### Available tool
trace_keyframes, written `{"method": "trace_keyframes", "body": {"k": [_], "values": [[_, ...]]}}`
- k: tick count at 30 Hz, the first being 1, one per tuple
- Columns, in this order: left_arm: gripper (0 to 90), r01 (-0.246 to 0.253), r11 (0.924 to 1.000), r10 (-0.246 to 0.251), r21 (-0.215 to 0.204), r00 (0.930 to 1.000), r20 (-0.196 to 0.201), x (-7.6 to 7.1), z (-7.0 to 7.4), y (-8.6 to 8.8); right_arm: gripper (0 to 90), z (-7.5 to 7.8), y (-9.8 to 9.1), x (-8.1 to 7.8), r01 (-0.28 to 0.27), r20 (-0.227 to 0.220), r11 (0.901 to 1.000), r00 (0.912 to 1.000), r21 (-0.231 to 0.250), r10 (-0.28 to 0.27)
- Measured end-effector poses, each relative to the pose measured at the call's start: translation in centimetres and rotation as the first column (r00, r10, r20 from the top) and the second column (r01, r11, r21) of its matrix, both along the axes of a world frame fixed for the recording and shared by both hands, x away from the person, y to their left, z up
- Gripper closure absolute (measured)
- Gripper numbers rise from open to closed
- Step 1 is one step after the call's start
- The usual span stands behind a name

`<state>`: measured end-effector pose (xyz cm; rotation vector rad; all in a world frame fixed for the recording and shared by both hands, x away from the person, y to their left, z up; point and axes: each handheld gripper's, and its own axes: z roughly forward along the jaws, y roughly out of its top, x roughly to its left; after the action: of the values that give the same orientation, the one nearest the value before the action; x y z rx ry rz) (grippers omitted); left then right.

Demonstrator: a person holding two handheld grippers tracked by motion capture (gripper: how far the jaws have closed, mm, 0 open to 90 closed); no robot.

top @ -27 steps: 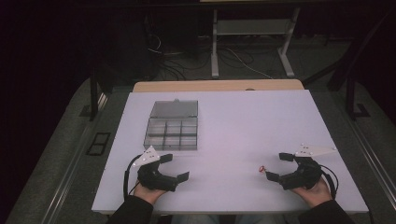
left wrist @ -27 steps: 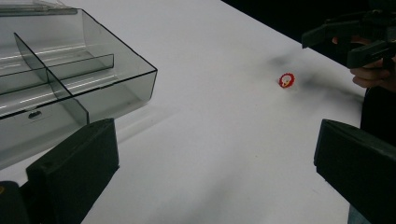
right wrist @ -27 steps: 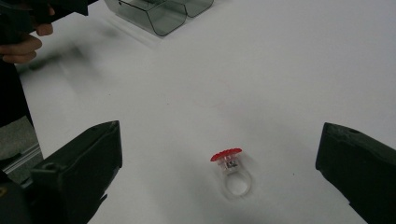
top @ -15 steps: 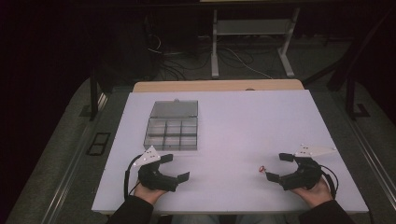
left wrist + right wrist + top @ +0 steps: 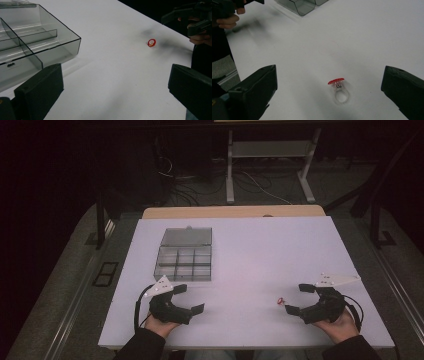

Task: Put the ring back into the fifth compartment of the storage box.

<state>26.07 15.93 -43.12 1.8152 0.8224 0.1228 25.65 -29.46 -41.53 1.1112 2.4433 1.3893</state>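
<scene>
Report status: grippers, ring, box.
Left gripper open, empty. Right gripper open, beside red-topped ring, not touching. Compartment box open, near left gripper. Path clear.

A small ring [image 5: 338, 89] with a clear band and a flat red disc on top is seen lying on the white worktop [image 5: 270, 250], at its near right part. It rests on its side, the red disc tilted up and the clear loop turned toward the near edge. A smoky transparent box [image 5: 184, 255] with its lid folded open at the far side is placed at the left, toward the middle of the worktop. It is divided into small square compartments in rows. The ring and the box are well apart.
</scene>
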Motion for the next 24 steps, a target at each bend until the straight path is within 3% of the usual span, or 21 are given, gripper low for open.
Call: {"method": "trace_keyframes", "body": {"k": [12,24], "values": [[0.0,0.006,1.0000,-0.006,-0.001,1.0000,-0.003,0.2,-0.1,-0.1,0.0,0.7,0.9,0.5,-0.044,-0.023,0.9960,0.9988,-0.078,0.043],[0.0,0.007,1.0000,-0.007,0.001,1.0000,-0.002,0.1,-0.1,-0.1,0.0,1.0,2.0,1.2,-0.090,-0.040,0.9843,0.9956,-0.152,0.085]]}}
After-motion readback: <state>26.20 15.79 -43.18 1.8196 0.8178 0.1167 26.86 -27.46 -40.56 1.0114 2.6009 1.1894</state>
